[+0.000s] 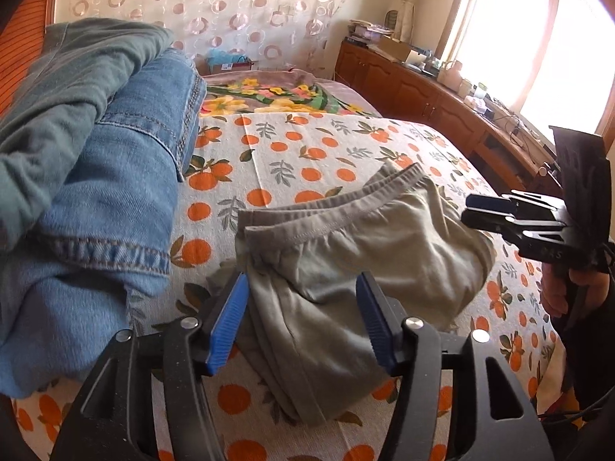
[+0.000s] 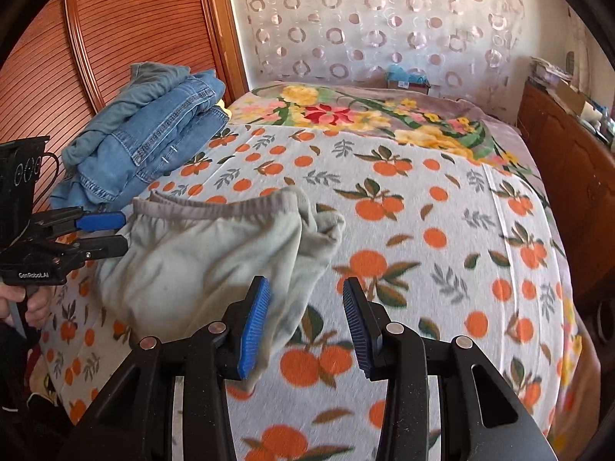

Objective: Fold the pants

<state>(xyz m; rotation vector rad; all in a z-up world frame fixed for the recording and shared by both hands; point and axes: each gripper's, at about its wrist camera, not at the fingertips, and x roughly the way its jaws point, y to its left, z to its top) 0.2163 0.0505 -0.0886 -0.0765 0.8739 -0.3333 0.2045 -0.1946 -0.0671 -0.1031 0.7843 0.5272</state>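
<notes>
White lettering "GenRobot.AI" reads on the body of the left gripper (image 2: pixel 102 232) as seen from the right wrist view; a row of small ring marks sits on the black block above it. From the left wrist view, faint characters show on the right gripper (image 1: pixel 486 211) housing, too blurred to read.

Left gripper: held low over the near edge of the bed (image 1: pixel 307 153), pointing across it toward the window side. A hand (image 2: pixel 29 307) wraps its handle at the left edge of the right wrist view. Jaws stand well apart, blue pads (image 1: pixel 226 326) either side of the folded grey pants (image 1: pixel 346 269), gripping nothing; whether the pads graze the cloth cannot be told.

Right gripper: comes in from the right side, roughly level, its tips just over the far edge of the pants. A hand (image 1: pixel 557 292) holds the handle below. In its own view the jaws are parted with the orange-print bedcover showing between them; the left pad (image 2: pixel 253 330) appears to overlap the pants' edge, possibly touching.

Grey pants: folded in a compact bundle on the orange-print cover, elastic waistband (image 2: pixel 223 207) toward the far side, lying between the two grippers.

A stack of denim and green garments (image 2: pixel 153 130) lies at the bed's left, beside the wooden headboard (image 2: pixel 96 38), apart from the pants.
</notes>
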